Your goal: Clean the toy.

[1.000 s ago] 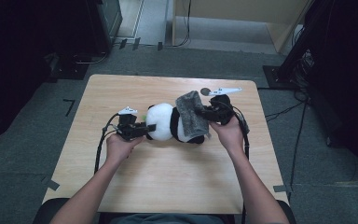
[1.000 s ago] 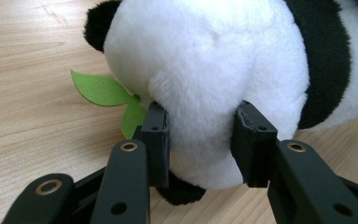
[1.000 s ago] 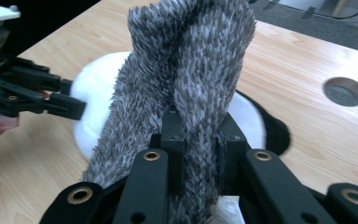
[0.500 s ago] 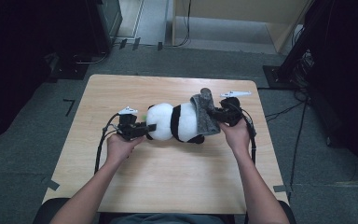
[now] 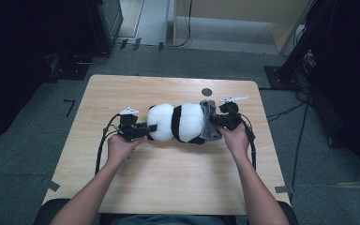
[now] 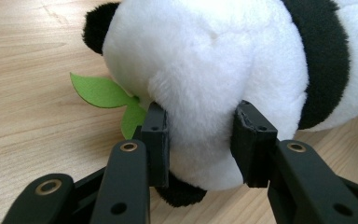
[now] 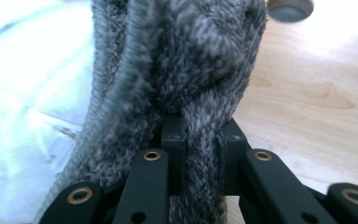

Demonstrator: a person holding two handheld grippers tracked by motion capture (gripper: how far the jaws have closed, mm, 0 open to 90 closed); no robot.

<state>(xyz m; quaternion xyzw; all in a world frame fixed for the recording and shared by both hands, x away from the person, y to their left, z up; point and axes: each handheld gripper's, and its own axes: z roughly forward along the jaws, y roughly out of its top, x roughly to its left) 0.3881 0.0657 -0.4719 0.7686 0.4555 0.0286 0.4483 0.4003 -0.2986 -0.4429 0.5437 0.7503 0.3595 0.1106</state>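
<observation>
A black and white plush panda (image 5: 180, 123) lies on its side across the middle of the wooden table (image 5: 168, 187). My left gripper (image 5: 146, 130) is shut on its white head (image 6: 200, 84), the pads (image 6: 157, 142) pressed into the fur, with a green felt leaf (image 6: 103, 93) beside them. A grey knitted cloth (image 5: 209, 122) covers the panda's other end. My right gripper (image 5: 218, 121) is shut on a fold of that grey knit (image 7: 200, 70), which bunches up in front of its pads (image 7: 173, 154).
A small round hole (image 5: 207, 92) sits in the table behind the panda, also seen as a hole (image 7: 290, 9) in the right gripper view. Black cables (image 5: 102, 145) loop from each gripper. Dark equipment and a stand (image 5: 304, 51) surround the table on the grey floor.
The right gripper has drawn the grey cloth rightward and down along the panda, from a raised flap over its body to a bunch at its far end. The left gripper has held still.
</observation>
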